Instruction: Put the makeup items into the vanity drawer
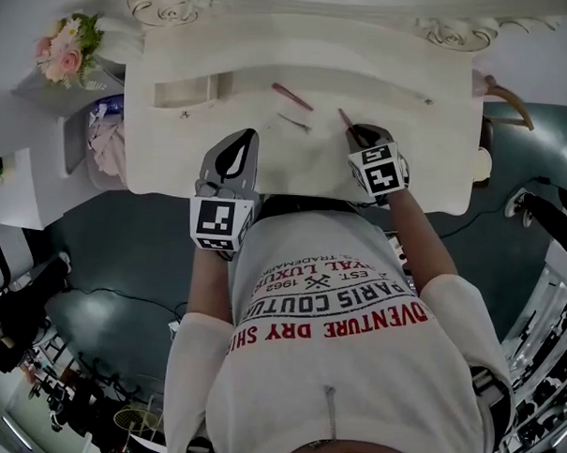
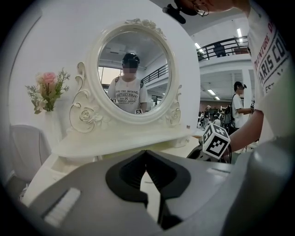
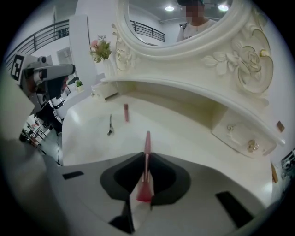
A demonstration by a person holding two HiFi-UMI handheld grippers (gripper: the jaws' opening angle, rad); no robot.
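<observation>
On the cream vanity top (image 1: pixel 384 75) my right gripper (image 1: pixel 356 130) is shut on a thin pink makeup pencil (image 3: pixel 147 143), which sticks out forward between the pads in the right gripper view. A second pink stick (image 1: pixel 292 96) and a small dark clip (image 1: pixel 294 124) lie loose on the top to its left, the stick (image 3: pixel 125 112) and clip (image 3: pixel 110 125) also showing ahead of the right gripper. The open drawer (image 1: pixel 184 91) is a recess at the vanity's left end. My left gripper (image 1: pixel 240 142) hovers at the front edge, shut with nothing in it (image 2: pixel 146 153).
A round ornate mirror (image 2: pixel 133 73) rises behind the top. A vase of pink flowers (image 1: pixel 66 50) stands to the left of the vanity. A small side tray with trinkets (image 3: pixel 242 136) sits at the right under the mirror shelf. Dark floor and cables lie around.
</observation>
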